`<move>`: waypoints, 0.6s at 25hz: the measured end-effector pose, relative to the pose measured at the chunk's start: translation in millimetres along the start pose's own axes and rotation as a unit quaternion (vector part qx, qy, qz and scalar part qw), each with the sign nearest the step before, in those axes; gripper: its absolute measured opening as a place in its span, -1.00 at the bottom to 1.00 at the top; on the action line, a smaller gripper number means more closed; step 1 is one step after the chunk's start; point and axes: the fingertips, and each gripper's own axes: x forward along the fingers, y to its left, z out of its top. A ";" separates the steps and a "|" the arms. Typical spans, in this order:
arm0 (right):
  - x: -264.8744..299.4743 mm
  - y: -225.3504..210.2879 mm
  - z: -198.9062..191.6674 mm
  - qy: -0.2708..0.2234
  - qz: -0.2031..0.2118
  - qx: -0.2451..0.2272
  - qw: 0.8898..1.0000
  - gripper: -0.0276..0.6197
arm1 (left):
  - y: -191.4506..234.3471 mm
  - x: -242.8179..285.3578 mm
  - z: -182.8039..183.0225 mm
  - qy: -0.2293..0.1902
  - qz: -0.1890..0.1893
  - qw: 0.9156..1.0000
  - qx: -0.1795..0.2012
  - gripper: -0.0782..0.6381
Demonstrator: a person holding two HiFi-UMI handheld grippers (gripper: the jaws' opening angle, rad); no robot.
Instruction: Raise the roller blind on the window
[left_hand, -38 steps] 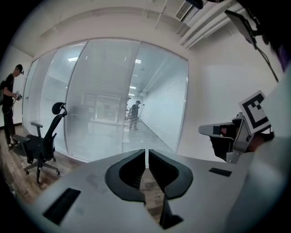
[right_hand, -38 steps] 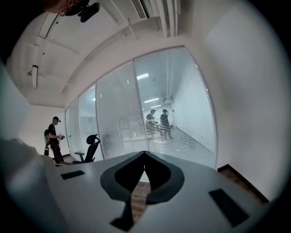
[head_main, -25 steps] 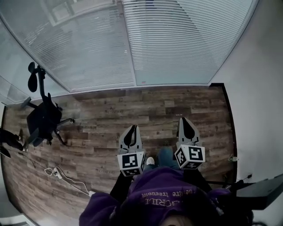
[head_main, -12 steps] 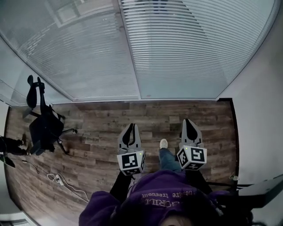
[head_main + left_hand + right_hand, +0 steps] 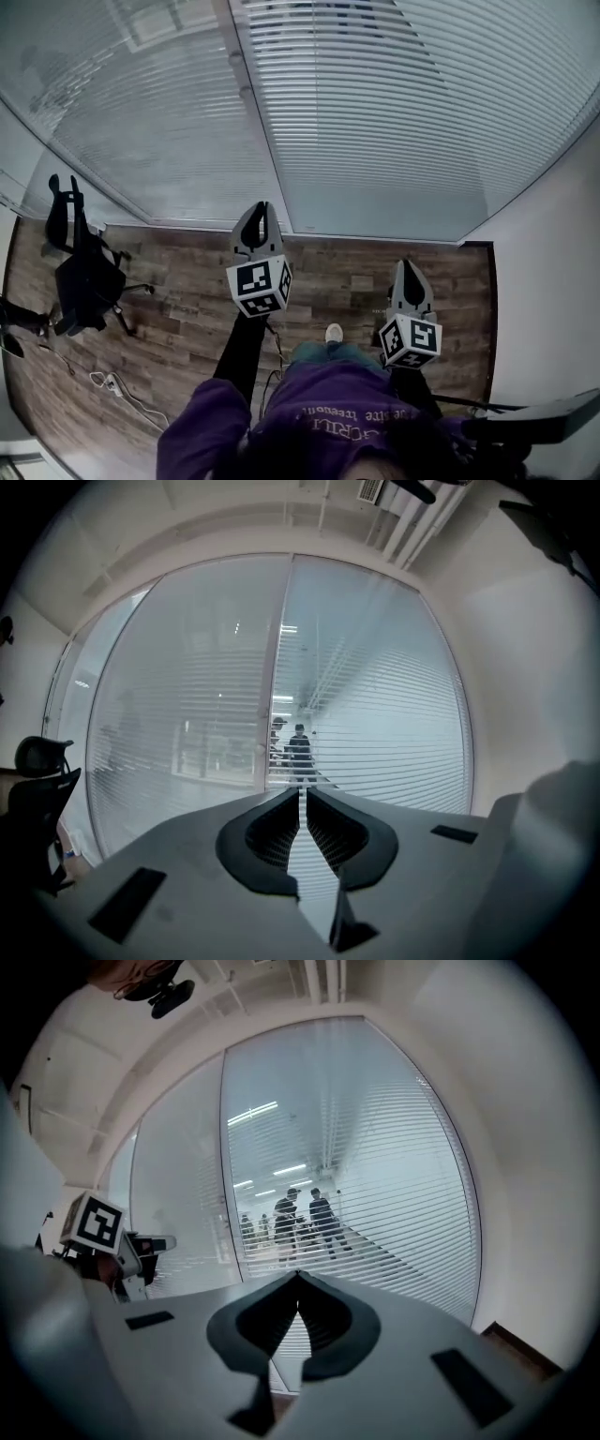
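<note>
The blind hangs fully lowered over the right window pane, straight ahead; a second blind covers the left pane. The left tool and the right tool are closed on nothing, short of the slats. Best to find the pull cord first, which I cannot make out, then open one tool for it. One office chair stands at the left.
</note>
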 end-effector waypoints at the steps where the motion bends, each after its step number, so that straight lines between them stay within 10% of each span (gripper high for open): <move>1: 6.9 -0.7 0.3 0.004 0.000 -0.001 1.000 -0.92 | 5.4 15.9 5.7 -0.003 0.002 1.000 0.007 -0.77; 15: 137.3 46.7 30.7 -0.003 -0.004 -0.010 1.000 -0.92 | 106.3 197.3 56.2 0.012 0.036 0.997 0.067 -0.54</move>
